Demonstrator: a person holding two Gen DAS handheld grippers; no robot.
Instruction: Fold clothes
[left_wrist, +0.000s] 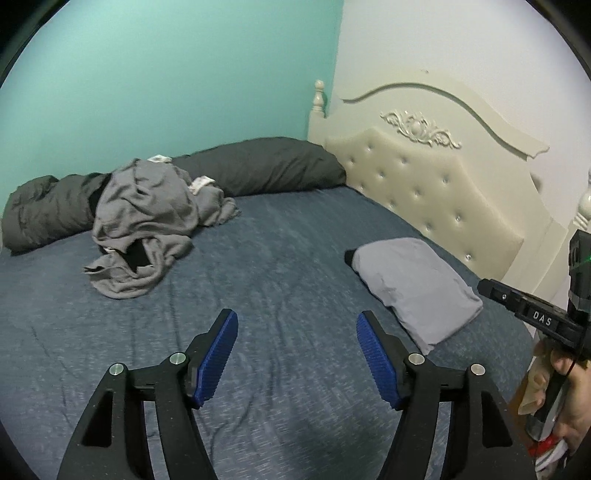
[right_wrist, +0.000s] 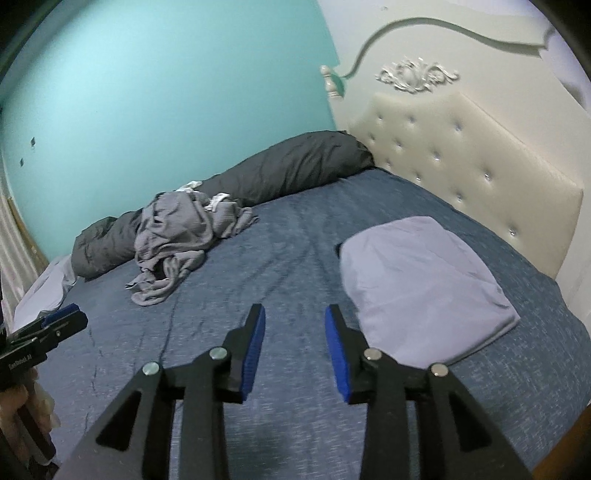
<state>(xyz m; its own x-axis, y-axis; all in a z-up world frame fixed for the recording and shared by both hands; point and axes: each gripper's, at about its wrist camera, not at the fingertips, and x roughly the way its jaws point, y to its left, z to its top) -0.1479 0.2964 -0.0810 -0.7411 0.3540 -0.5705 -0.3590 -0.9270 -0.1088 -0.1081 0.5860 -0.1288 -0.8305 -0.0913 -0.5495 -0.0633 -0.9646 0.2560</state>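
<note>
Left wrist view: my left hand-held gripper (left_wrist: 297, 325) hangs over the blue bed cover (left_wrist: 280, 258), blue pads spread wide, nothing between them. The folded grey garment (left_wrist: 413, 288) lies flat to the right, near the cream tufted headboard (left_wrist: 424, 184). The unfolded grey clothes pile (left_wrist: 147, 221) sits well apart at the far left, resting against the dark bolster pillow (left_wrist: 258, 166) along the teal wall. At the right edge, part of my right hand (left_wrist: 561, 398) shows on its tool.

Right wrist view: my right hand-held gripper (right_wrist: 294, 321) is above the bed cover (right_wrist: 295, 240), pads parted with a narrower gap, pinching nothing. Folded garment (right_wrist: 417, 277) just right of the fingertips; pile (right_wrist: 177, 236) far left against the bolster (right_wrist: 288, 166). My left hand-held gripper (right_wrist: 61, 314) shows at the left edge.
</note>
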